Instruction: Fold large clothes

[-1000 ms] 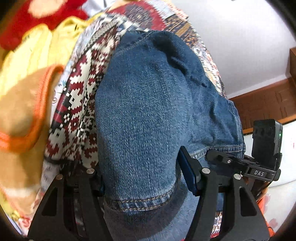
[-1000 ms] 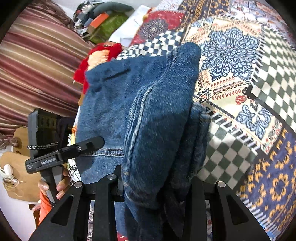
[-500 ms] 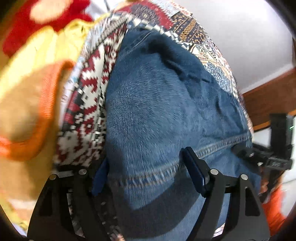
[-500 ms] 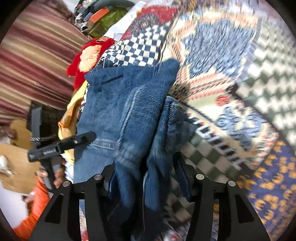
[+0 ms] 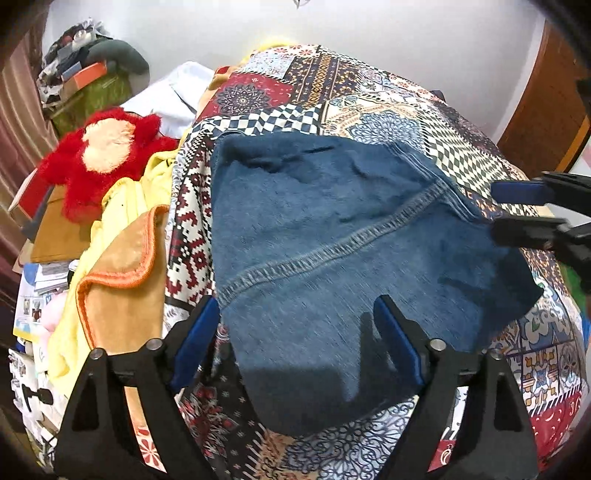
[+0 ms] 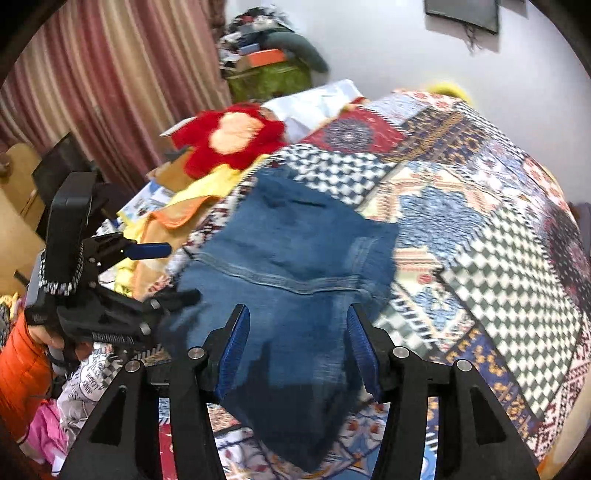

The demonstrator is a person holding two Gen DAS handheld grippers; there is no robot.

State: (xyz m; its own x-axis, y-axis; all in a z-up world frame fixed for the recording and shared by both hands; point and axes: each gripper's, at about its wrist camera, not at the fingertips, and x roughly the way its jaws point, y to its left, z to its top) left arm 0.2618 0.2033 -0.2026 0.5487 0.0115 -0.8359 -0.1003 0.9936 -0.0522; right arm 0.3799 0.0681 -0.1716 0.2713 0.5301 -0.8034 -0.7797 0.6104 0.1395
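White wall fills the top of both views, with striped curtains [image 6: 110, 81] at the upper left of the right wrist view and a dark screen [image 6: 461, 11] mounted at its upper right. Below lies a bed covered by a patchwork bedspread [image 5: 388, 122] of checks, medallions and red-and-white zigzags. A folded pair of blue jeans [image 5: 332, 229] lies on the bedspread in the centre of both views, its stitched seam running diagonally across the denim in the left wrist view.

At the left of the frames sit a red plush toy [image 5: 107, 151], a yellow cloth [image 5: 122, 206] and a tan blanket with orange trim [image 5: 118, 295]. A cluttered green box [image 6: 269, 77] stands by the wall at the top centre of the right wrist view.

The left gripper [image 5: 295, 339] hangs over the lower edge of the jeans with its jaws opening; the denim shows between the blue pads [image 5: 194, 339] but neither pad presses on it. The right gripper [image 6: 299, 350] also stands released, jaws apart above the near part of the jeans [image 6: 295, 266], its pads [image 6: 234, 350] clear of the cloth. In the right wrist view the left gripper appears at the left edge, held by a hand in an orange sleeve [image 6: 22, 373]. In the left wrist view the right gripper's fingers [image 5: 528, 229] enter from the right edge beside the jeans' corner.
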